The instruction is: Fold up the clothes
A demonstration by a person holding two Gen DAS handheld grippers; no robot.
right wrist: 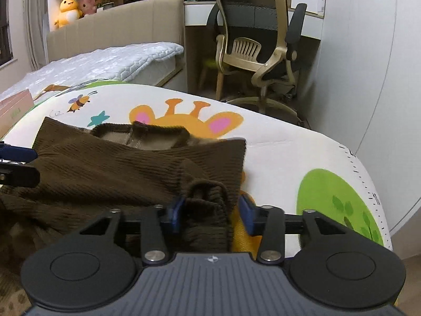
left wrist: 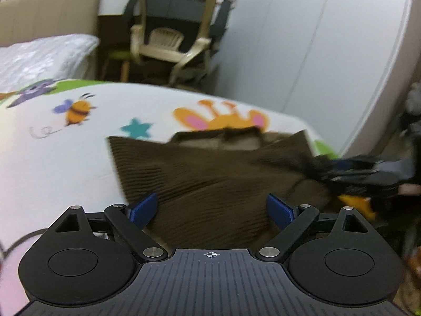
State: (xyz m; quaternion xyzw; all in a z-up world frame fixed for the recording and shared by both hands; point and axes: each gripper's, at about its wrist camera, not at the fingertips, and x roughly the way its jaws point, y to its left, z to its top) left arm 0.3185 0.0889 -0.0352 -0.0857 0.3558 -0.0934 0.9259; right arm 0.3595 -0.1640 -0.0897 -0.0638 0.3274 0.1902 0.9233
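Brown ribbed knit sweater (right wrist: pixel 110 168) lies on the cartoon-print mat (right wrist: pixel 284 142); left hand-held gripper (left wrist: pixel 211 210) gapes wide over it, gripping nothing, while right hand-held gripper (right wrist: pixel 210 212) half-open straddles its cuff (right wrist: pixel 206 205), unclamped.

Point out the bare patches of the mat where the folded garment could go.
The white cartoon-print mat lies bare right of the brown ribbed knit sweater, between the giraffe head and the green circle. A second bare stretch shows left of the sweater, below the bee. The middle is crowded: sweater and both grippers.
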